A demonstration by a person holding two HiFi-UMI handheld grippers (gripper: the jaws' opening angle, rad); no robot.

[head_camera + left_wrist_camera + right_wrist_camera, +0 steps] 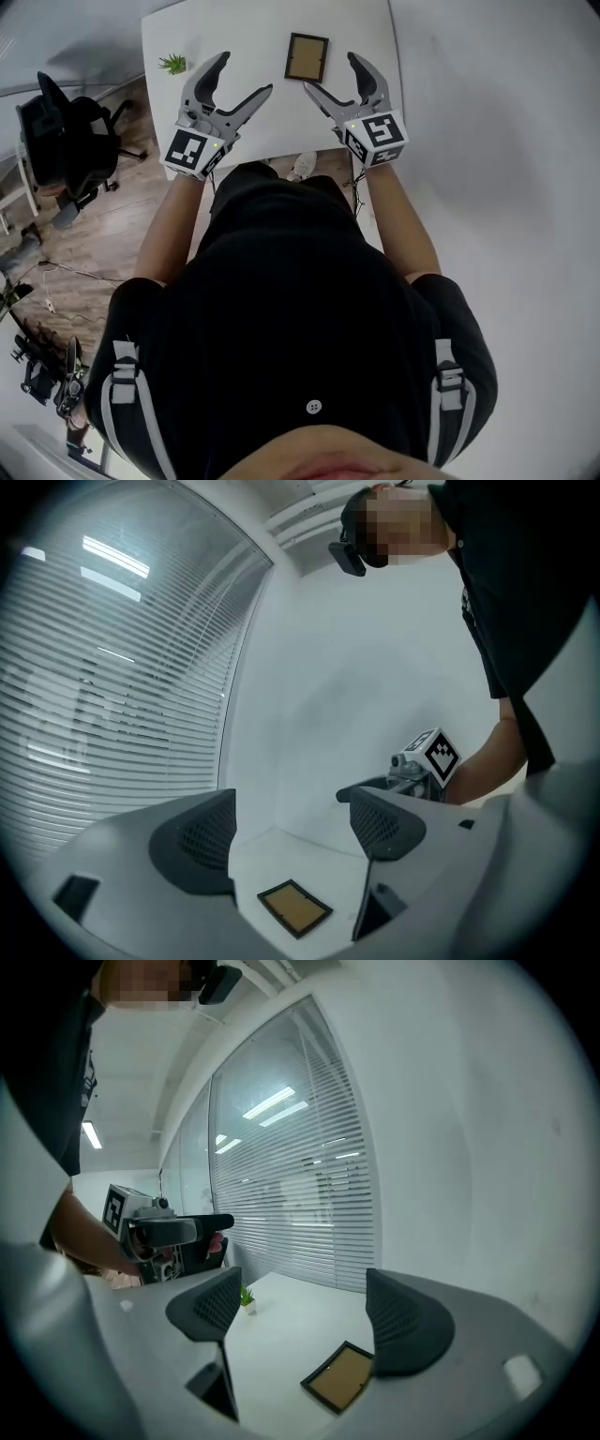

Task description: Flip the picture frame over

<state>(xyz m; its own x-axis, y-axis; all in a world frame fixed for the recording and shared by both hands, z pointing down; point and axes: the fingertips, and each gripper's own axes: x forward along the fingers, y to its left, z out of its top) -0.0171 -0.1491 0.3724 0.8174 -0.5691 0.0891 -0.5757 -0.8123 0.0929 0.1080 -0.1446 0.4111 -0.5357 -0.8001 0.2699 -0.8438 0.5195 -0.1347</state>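
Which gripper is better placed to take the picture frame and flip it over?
Probably the right gripper: in the head view its open jaws end right beside the picture frame, which lies flat on the table. The left gripper, also open and empty, is a little farther away.

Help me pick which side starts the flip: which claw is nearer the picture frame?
Right. The right claw is open just to the right of the picture frame; the left claw, also open, is farther off on the frame's left side.

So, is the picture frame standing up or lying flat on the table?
Lying flat. The picture frame rests on the white table with its brown panel facing up, and nothing props it.
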